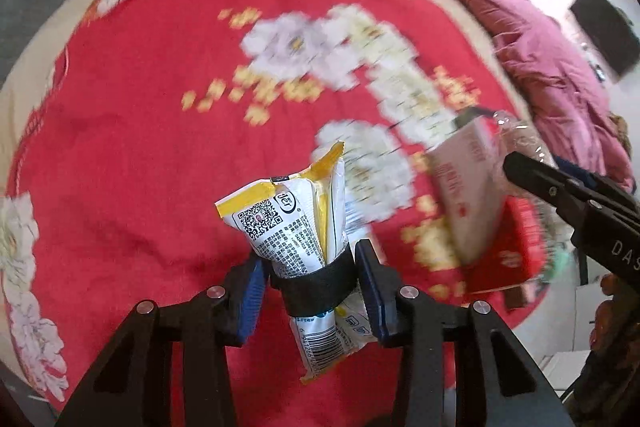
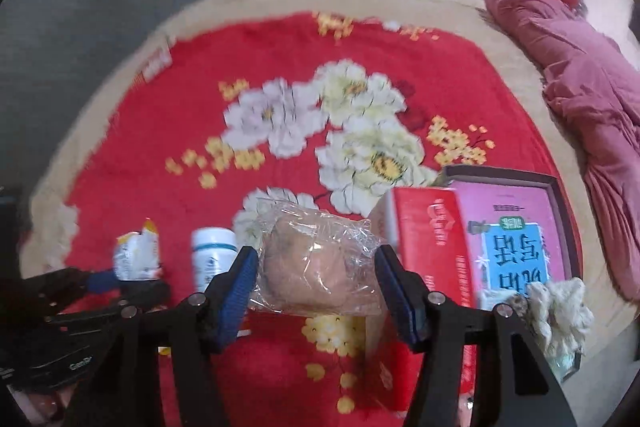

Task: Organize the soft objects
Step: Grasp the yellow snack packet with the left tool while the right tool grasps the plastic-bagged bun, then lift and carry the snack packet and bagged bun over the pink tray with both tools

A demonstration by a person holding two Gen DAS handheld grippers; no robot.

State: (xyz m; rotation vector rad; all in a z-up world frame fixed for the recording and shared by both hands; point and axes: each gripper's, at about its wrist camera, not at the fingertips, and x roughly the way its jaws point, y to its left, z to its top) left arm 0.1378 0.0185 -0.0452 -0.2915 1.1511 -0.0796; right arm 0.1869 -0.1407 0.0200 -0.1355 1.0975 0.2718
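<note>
My left gripper (image 1: 310,259) is shut on a white and yellow snack packet (image 1: 288,219) with a black band around its middle, held upright above the red flowered blanket (image 1: 140,127). My right gripper (image 2: 316,255) is shut on a tan soft lump in clear plastic wrap (image 2: 316,259), also off the blanket. In the left wrist view the right gripper (image 1: 516,157) shows at the right edge with the wrap (image 1: 516,135) at its tip. The right wrist view has the left gripper (image 2: 128,281) and the packet (image 2: 136,255) low at the left.
A white bottle (image 2: 212,255) stands between the two grippers. A red and white carton (image 2: 432,239) and a pink box (image 2: 516,203) in a dark tray lie right of it, with a fluffy cream item (image 2: 560,311) beside them. A pink quilt (image 2: 592,87) lines the right edge.
</note>
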